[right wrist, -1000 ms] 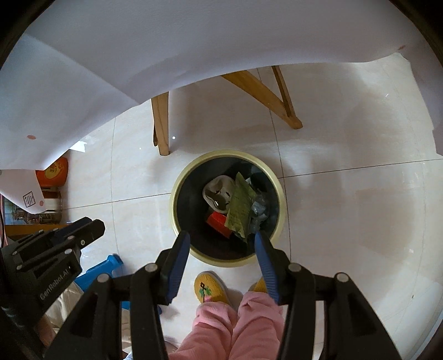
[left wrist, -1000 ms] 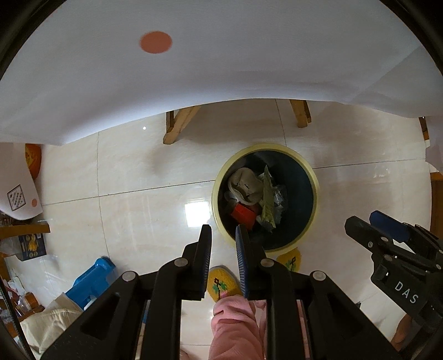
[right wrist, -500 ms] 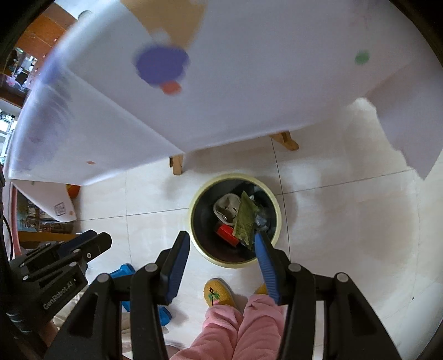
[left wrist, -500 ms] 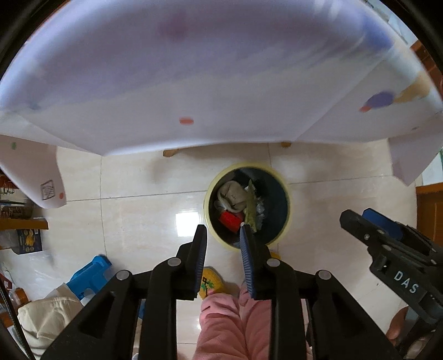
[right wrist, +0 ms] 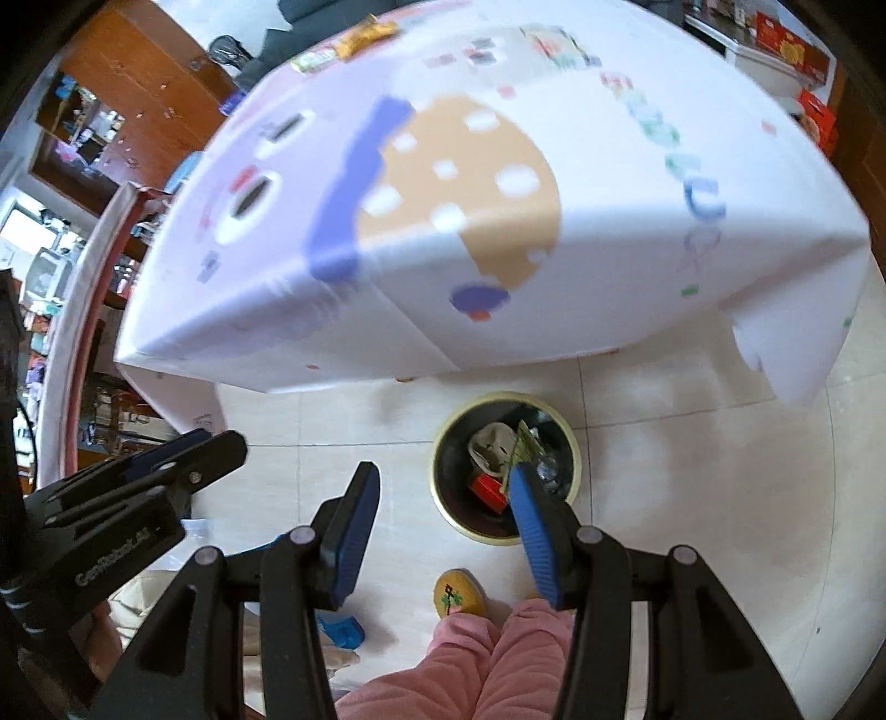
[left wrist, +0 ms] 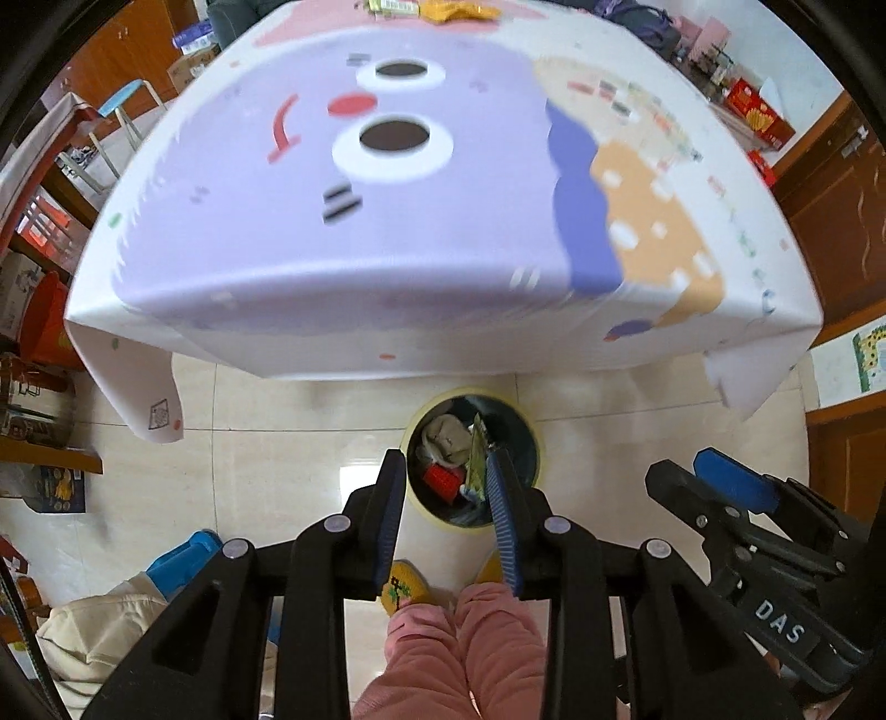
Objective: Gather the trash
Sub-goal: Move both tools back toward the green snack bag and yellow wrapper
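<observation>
A round bin [left wrist: 531,443] with a yellow rim stands on the tiled floor below the table edge; it also shows in the right wrist view [right wrist: 573,459]. It holds a beige wad [left wrist: 443,440], a green wrapper [left wrist: 476,459] and a red piece [left wrist: 440,479]. My left gripper [left wrist: 446,493] is open and empty, high above the bin. My right gripper [right wrist: 443,498] is open and empty, above the floor left of the bin. Wrappers [left wrist: 437,8] lie at the table's far edge, also seen in the right wrist view [right wrist: 354,36].
A table with a white, purple and orange cloth [left wrist: 415,221] fills the upper view. The person's pink trousers [left wrist: 465,648] and yellow slippers [left wrist: 401,587] are below. A blue object [left wrist: 183,559], shelves and wooden cabinets [left wrist: 836,183] ring the room.
Both grippers have risen from near the bin to above table height, so the tabletop has come into view. The left jaws have opened wider. The bin looks smaller.
</observation>
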Motion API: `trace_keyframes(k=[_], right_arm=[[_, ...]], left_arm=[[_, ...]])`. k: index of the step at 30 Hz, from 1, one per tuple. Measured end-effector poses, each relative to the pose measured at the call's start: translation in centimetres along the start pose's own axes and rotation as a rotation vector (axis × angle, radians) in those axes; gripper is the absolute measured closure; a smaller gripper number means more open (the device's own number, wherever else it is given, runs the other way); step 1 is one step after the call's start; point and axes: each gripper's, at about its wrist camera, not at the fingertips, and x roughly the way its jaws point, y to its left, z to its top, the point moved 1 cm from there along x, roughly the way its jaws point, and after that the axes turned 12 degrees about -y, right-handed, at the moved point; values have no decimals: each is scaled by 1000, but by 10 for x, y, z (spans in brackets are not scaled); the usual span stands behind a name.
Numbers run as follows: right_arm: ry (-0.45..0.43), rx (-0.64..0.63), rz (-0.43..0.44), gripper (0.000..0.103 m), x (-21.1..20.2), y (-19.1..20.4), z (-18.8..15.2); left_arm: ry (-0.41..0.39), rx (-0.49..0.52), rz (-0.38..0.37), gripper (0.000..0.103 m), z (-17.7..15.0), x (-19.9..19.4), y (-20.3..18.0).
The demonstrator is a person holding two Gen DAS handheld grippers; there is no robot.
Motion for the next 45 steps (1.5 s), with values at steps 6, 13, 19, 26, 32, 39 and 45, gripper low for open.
trace_keyframes(k=[6,13,19,26,32,39,45], right_arm=[[-75,-62,63,53,-44,17,31],[-176,-133,136,54,-80,32,67],[-208,-207,181,54,-90,39,91],[-263,-249,224,54,-99,46,123],[-283,-237,245,54,-95,56,152],[-280,-221,221,54,-64,75,193],[-258,-151,160,54,-15,97,244]], left_arm=[[-59,6,16,74,28,-42,-7],[-162,-24,57,74,61,-84,-11],[-248,-123,87,70,83,-114,0],[-289,-190,125,50,95,-134,20],[-292,-202,127,50,117,-128,35],[-298,-208,68,50,175,-93,55],[-256,-136,1,50,261,-38,78]])
